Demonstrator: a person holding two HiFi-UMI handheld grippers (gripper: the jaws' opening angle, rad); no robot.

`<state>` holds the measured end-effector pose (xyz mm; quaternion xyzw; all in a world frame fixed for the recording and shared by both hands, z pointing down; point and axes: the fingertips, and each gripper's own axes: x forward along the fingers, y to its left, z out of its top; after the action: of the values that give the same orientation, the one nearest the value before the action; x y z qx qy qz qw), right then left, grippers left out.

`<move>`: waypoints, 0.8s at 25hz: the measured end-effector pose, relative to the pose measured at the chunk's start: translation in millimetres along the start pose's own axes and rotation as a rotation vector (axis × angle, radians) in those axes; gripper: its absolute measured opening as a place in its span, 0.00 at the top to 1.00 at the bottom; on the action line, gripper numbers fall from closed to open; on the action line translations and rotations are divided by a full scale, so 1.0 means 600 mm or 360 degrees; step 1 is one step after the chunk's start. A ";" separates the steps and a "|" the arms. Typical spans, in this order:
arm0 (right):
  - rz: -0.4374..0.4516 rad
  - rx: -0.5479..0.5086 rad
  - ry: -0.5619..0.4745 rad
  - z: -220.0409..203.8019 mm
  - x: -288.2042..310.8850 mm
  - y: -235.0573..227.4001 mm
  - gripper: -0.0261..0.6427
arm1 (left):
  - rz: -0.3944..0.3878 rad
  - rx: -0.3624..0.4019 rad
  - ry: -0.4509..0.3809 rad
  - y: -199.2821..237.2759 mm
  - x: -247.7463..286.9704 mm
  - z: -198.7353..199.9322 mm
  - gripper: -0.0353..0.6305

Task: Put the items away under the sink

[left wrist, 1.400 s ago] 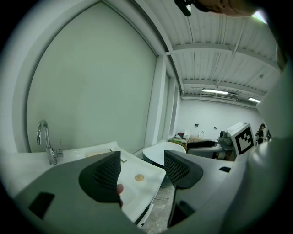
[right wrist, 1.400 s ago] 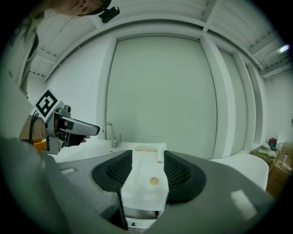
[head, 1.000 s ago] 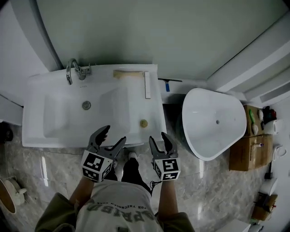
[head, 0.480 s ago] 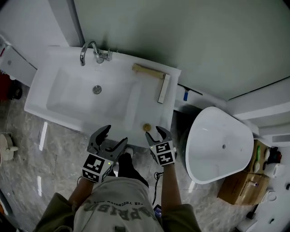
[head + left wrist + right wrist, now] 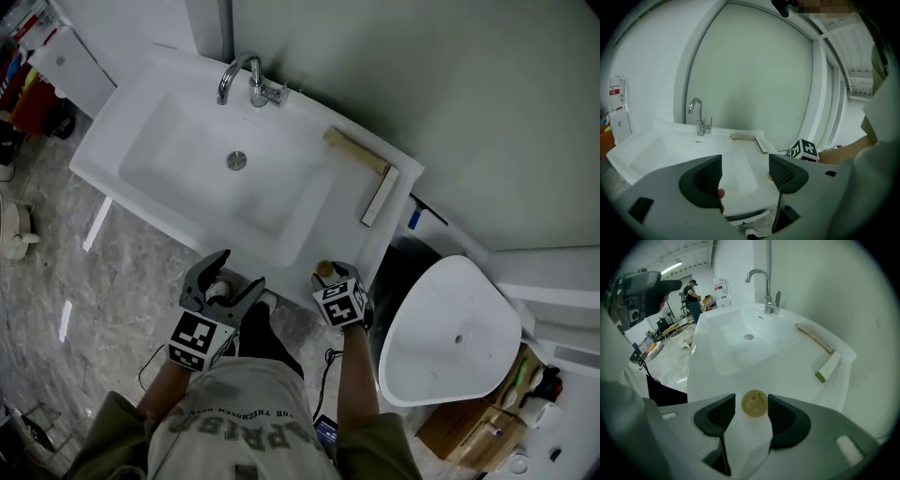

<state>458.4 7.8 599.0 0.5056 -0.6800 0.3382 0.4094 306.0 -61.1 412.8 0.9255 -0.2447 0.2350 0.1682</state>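
Two grippers: both were hand-held at the front edge of the white rectangular ceramic sink (image 5: 328, 220).
Left gripper (image 5: 745, 168): its fingers stood wide apart with nothing between them, just off the sink's front rim and above the grey marbled floor (image 5: 56, 272).
Right gripper (image 5: 751, 405): it pointed steeply down at the counter's front right corner, fingers apart, one on either side of the small round gold-coloured disc (image 5: 754, 402).
Grip on the disc: the pads seemed just short of pressing it, though the gap was too slight to be sure.
Gold disc: it lay flat on the white counter right of the basin, near the front edge.
Curved chrome faucet (image 5: 246, 80): it stood at the back rim, above the round metal drain (image 5: 237, 160).
Beige wooden bar (image 5: 354, 150): it lay along the back of the counter.
Long white box (image 5: 380, 197): it lay near the right edge, one end close to the bar.
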 end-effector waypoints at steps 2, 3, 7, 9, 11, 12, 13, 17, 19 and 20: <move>0.0020 -0.0023 0.0036 -0.003 0.009 0.002 0.65 | 0.0039 -0.0028 0.0000 0.008 -0.005 -0.003 0.50; 0.0022 -0.0032 0.0049 -0.004 0.011 0.002 0.65 | 0.0052 -0.0038 0.0004 0.011 -0.008 -0.006 0.50; 0.0007 -0.0037 0.0072 -0.003 0.014 -0.004 0.65 | 0.0092 -0.0059 0.0017 0.021 -0.018 -0.019 0.50; -0.0016 -0.0041 0.0087 -0.005 0.016 -0.009 0.65 | 0.0105 -0.0070 0.0016 0.024 -0.020 -0.022 0.50; -0.0043 -0.0063 0.0109 -0.009 0.020 -0.014 0.65 | 0.0114 -0.0079 0.0010 0.025 -0.022 -0.024 0.50; -0.0052 -0.0071 0.0115 -0.010 0.021 -0.016 0.65 | 0.0117 -0.0080 0.0010 0.025 -0.023 -0.026 0.50; -0.0057 -0.0070 0.0115 -0.011 0.021 -0.017 0.65 | 0.0122 -0.0076 0.0013 0.025 -0.025 -0.029 0.50; -0.0069 -0.0027 0.0094 -0.011 0.019 -0.021 0.66 | 0.0128 -0.0076 0.0017 0.025 -0.031 -0.034 0.50; -0.0067 -0.0006 0.0088 -0.010 0.019 -0.024 0.66 | 0.0135 -0.0072 0.0016 0.027 -0.032 -0.034 0.50; -0.0069 0.0001 0.0084 -0.009 0.018 -0.026 0.67 | 0.0138 -0.0074 0.0016 0.028 -0.032 -0.034 0.50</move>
<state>472.8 3.7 611.8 0.5111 -0.6578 0.3427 0.4343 275.0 -59.3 423.5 0.9087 -0.2892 0.2410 0.1805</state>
